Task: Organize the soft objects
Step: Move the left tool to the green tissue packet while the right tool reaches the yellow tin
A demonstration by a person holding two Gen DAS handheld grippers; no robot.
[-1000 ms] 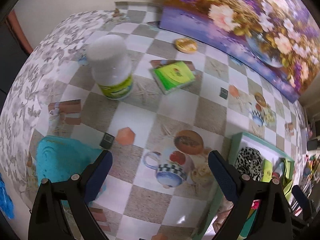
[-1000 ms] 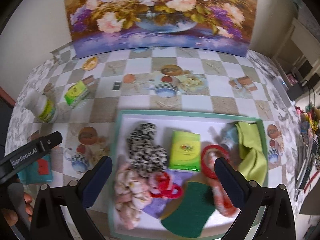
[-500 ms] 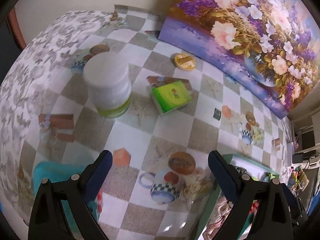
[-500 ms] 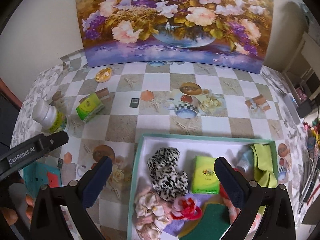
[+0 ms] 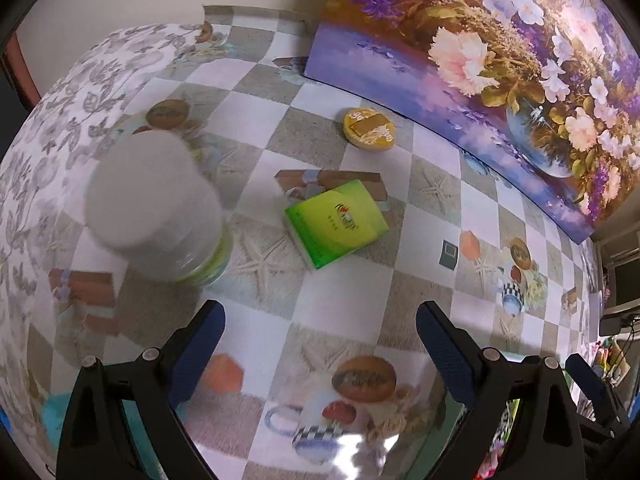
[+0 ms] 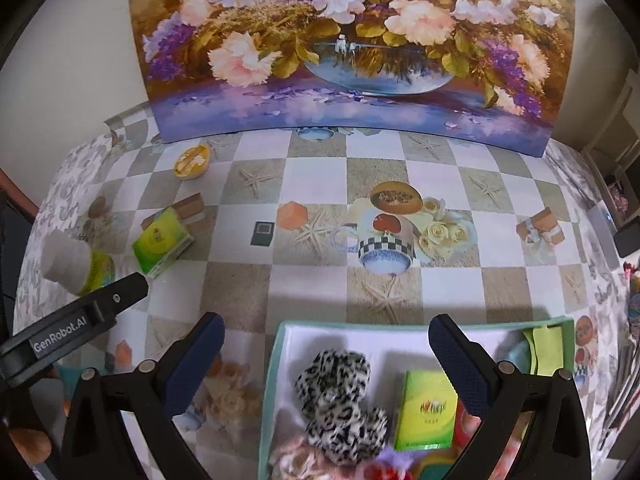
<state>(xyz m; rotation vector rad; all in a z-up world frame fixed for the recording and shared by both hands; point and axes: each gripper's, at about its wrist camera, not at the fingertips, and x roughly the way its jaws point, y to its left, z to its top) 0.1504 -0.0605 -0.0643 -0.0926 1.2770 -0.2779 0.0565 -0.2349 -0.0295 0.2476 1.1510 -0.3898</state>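
The left gripper (image 5: 318, 354) hangs wide and empty above the table (image 5: 360, 276), aimed at the green tissue pack (image 5: 336, 225) lying flat toward the table's back left. The white-capped bottle (image 5: 158, 216) stands just beside the pack; a careless approach could knock it over. The right gripper (image 6: 326, 360), also wide and empty, hovers over the tray (image 6: 276, 352) of soft things.

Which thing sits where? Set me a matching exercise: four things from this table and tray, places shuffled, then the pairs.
1. bottle
2. tin
3. leopard scrunchie
4. green cloth

a. far right corner of the tray
b. near the left corner of the painting
c. in the tray, left part
d. beside the loose tissue pack

Pairs: 1-d, 2-b, 3-c, 4-a
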